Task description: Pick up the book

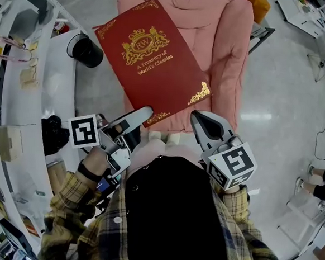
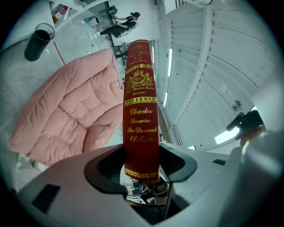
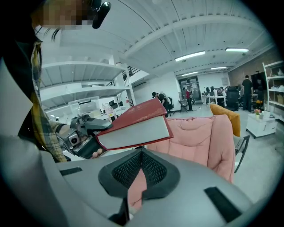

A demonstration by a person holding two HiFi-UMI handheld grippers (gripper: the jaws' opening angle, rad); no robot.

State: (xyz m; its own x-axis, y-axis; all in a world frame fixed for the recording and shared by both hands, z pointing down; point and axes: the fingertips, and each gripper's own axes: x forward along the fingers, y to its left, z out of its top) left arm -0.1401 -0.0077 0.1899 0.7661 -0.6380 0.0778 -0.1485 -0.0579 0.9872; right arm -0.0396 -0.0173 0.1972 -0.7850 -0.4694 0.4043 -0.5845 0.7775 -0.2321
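A large red book (image 1: 151,58) with gold ornament and lettering hangs tilted above the pink padded chair (image 1: 230,48). My left gripper (image 1: 144,117) is shut on its lower corner by the spine. In the left gripper view the spine (image 2: 141,111) stands upright between the jaws of the left gripper (image 2: 141,166). My right gripper (image 1: 199,121) sits just right of the book's near corner, apart from it, shut with nothing in it. In the right gripper view, the book (image 3: 133,128) floats above the closed right gripper (image 3: 141,153), with the left gripper (image 3: 82,133) clamped on its left end.
A white curved table (image 1: 48,89) runs along the left with a black cup (image 1: 87,50) on it. The pink chair (image 3: 199,137) stands ahead on a grey floor, an orange cushion (image 1: 256,2) behind it. People and desks are far off in the room.
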